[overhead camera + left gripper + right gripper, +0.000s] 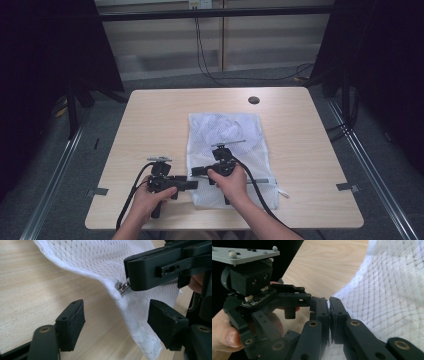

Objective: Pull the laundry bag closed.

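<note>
A white mesh laundry bag (227, 155) lies on the table (150, 120), long axis running away from the person. At the bag's near left corner the right gripper (329, 315) is clamped on the zipper pull (123, 287); the left gripper (115, 317), jaws apart, straddles that corner's edge.

White mesh cloth bag (227, 150), metal zipper pull (123, 287), matt wood-grain table (150, 125)
</note>
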`<state>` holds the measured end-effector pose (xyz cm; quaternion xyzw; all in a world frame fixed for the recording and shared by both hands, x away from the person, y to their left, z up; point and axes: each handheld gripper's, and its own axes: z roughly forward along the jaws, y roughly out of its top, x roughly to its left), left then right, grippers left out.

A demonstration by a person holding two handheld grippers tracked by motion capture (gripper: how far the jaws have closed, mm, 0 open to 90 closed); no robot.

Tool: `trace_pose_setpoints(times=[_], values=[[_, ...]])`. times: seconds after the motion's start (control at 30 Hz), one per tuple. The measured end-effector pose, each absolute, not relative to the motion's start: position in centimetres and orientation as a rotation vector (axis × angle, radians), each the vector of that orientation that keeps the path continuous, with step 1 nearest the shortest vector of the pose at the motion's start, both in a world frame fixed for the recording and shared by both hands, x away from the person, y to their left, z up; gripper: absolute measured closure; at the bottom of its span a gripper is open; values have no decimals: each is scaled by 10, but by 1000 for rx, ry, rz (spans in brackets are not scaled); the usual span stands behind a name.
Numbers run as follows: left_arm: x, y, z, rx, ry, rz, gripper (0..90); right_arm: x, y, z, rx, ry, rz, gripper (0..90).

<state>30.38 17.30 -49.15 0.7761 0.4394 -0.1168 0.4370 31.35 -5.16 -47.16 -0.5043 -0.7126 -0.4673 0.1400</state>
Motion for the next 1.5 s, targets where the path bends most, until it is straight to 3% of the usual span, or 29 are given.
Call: trace_pose_setpoints(times=[0.53,1.03,1.5], values=[[306,163,-497,1941,1094,-326,413,312,-53,-469,-1447,-2054,-1366,869],[308,161,-496,1905,1139,-425,866,312,-56,-468,-1446,-2049,-1369,870],[309,162,-496,1899,1162,-396,881,312,-64,-470,-1448,-2042,-1347,871]])
